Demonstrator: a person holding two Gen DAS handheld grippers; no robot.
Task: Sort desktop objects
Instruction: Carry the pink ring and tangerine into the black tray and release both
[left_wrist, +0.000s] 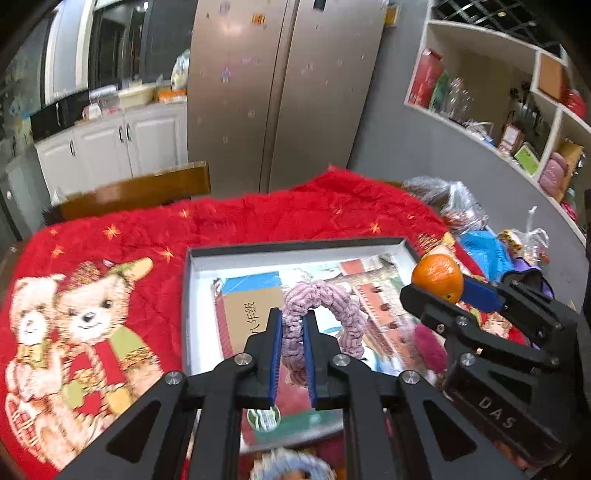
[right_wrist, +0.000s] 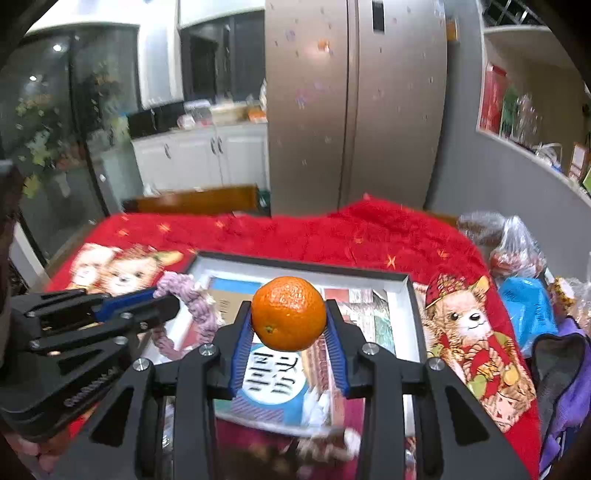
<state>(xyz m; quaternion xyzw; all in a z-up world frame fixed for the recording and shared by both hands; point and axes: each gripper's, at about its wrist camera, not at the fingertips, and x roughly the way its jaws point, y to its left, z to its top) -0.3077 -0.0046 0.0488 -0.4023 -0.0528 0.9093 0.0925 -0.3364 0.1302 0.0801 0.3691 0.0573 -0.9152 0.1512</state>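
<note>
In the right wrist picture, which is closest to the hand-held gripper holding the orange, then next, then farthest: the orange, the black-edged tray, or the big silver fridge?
1. Round orange mandarin: clamped between the right hand-held gripper fingers.
2. Black-rimmed white rectangular tray: just below and ahead, on the red bear-print cloth.
3. Tall silver two-door fridge: far back, beyond the table.

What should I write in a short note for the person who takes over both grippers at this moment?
Left gripper: shut on the purple scrunchie, held up over the shallow box.
Right gripper: shut on the orange, also held above the box.
The box lies on the red blanket and already holds books.
Done: both items are picked up.
Left: set each one down in its place; a blurred blue scrunchie near the bottom edge of the left wrist view probably still needs sorting.
</note>
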